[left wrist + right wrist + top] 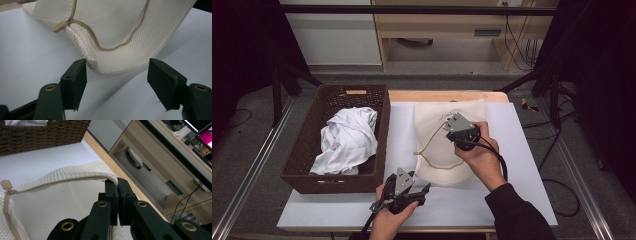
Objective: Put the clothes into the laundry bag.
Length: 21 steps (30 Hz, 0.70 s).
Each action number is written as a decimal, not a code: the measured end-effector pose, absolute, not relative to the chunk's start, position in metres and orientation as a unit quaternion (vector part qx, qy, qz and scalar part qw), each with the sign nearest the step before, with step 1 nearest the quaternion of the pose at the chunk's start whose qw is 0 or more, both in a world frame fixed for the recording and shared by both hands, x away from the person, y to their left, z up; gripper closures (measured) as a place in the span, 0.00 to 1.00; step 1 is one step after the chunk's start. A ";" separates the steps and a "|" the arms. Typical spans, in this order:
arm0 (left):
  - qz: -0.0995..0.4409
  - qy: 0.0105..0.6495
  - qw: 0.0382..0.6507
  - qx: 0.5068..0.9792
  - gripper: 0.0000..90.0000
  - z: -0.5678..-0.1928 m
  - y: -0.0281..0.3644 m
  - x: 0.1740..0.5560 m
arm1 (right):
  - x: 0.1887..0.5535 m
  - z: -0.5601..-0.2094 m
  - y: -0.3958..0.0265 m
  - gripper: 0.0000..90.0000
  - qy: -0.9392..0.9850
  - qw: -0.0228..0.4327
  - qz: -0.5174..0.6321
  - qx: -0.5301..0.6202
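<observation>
Mesh bag (447,145): light, limp; best held at zipper hem. Right gripper (117,186) jaws clamp hem; left gripper (117,80) jaws open

The laundry bag (120,30) is cream, open-weave mesh cloth with a smooth tan zipper (75,23). The basket (382,125) is rough brown wicker holding soft white cloth (347,140). Matt white sheeting covers the wooden desk (432,95).

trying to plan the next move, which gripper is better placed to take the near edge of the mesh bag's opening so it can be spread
Left. The left gripper sits open right at the near edge of the mesh bag, with the edge just ahead of its jaws. The right gripper is already shut on the far edge, holding it up.
</observation>
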<state>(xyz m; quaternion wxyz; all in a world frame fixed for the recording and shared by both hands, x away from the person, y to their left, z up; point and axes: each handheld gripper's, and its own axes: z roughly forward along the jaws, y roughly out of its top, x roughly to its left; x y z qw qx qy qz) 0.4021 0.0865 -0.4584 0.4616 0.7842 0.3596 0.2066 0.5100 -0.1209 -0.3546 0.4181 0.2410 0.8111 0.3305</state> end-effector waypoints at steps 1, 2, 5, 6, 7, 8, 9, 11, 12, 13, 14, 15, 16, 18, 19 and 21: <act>0.207 0.358 0.462 0.784 0.35 -0.458 0.086 0.402 | 0.510 -0.354 -0.120 0.98 0.810 0.419 0.332 0.241; 0.208 0.357 0.461 0.786 0.35 -0.457 0.086 0.402 | 0.511 -0.352 -0.119 0.98 0.808 0.421 0.335 0.241; 0.208 0.355 0.462 0.786 0.34 -0.456 0.085 0.402 | 0.513 -0.347 -0.116 0.98 0.804 0.424 0.339 0.242; 0.208 0.355 0.463 0.785 0.34 -0.456 0.084 0.402 | 0.513 -0.345 -0.115 0.98 0.803 0.425 0.341 0.243; 0.209 0.354 0.464 0.785 0.33 -0.455 0.084 0.402 | 0.514 -0.344 -0.115 0.98 0.802 0.425 0.342 0.243; 0.209 0.353 0.465 0.784 0.33 -0.454 0.084 0.403 | 0.514 -0.343 -0.114 0.98 0.800 0.427 0.344 0.243; 0.208 0.353 0.466 0.784 0.33 -0.454 0.084 0.404 | 0.514 -0.342 -0.114 0.98 0.800 0.426 0.344 0.244; 0.208 0.352 0.466 0.785 0.33 -0.453 0.085 0.405 | 0.514 -0.342 -0.114 0.98 0.796 0.431 0.348 0.244; 0.207 0.351 0.466 0.786 0.32 -0.453 0.085 0.405 | 0.513 -0.343 -0.115 0.98 0.796 0.430 0.348 0.245; 0.207 0.351 0.466 0.786 0.32 -0.453 0.085 0.405 | 0.513 -0.344 -0.116 0.98 0.794 0.431 0.350 0.248; 0.207 0.351 0.469 0.784 0.31 -0.452 0.086 0.406 | 0.512 -0.347 -0.117 0.98 0.795 0.427 0.351 0.250; 0.207 0.351 0.469 0.784 0.31 -0.452 0.086 0.406 | 0.512 -0.349 -0.117 0.98 0.795 0.424 0.352 0.254; 0.209 0.350 0.468 0.784 0.31 -0.450 0.088 0.406 | 0.512 -0.352 -0.117 0.98 0.796 0.419 0.354 0.256; 0.221 0.348 0.467 0.782 0.30 -0.441 0.092 0.405 | 0.511 -0.355 -0.117 0.98 0.800 0.410 0.355 0.255; 0.222 0.347 0.470 0.781 0.29 -0.437 0.093 0.405 | 0.510 -0.357 -0.116 0.98 0.803 0.405 0.356 0.254; 0.224 0.342 0.471 0.781 0.28 -0.427 0.095 0.405 | 0.509 -0.359 -0.114 0.98 0.810 0.398 0.354 0.246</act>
